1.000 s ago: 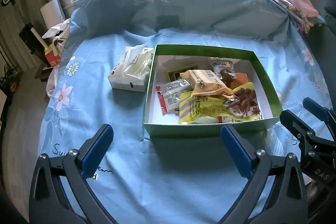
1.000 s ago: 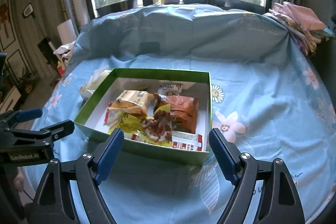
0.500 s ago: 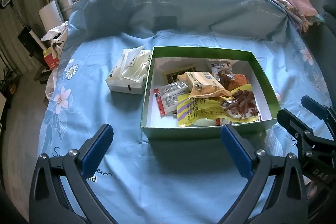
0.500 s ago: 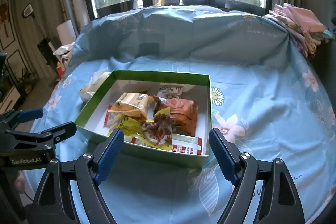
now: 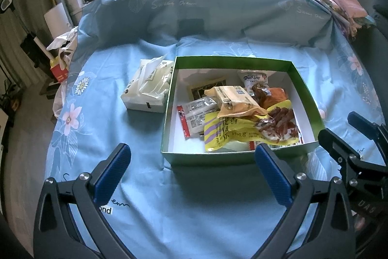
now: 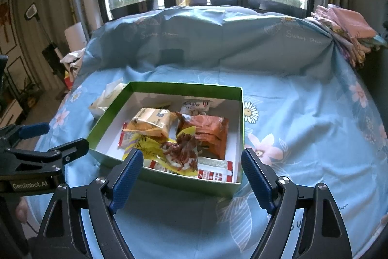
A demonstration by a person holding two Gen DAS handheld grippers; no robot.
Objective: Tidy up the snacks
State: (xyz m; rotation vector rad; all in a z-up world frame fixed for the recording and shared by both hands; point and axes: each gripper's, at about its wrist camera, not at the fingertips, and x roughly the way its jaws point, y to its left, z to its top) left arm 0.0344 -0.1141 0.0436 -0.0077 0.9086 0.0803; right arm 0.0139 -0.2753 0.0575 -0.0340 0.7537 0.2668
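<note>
Tissues sit left of the green box. My left claw hangs spread before its near wall; my right claw, also spread, is nearer the heaped snacks, straight ahead.

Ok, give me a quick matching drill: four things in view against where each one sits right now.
Things:
1. tissue pack
2. orange packet
3. thin red stick
4. folded cloths

Places:
a. far right, on the raised bedding
b. outside the green box, by its left wall
c. inside the box, right half
d. inside, along the left wall

Pairs: 1-b, 2-c, 3-d, 4-a
</note>
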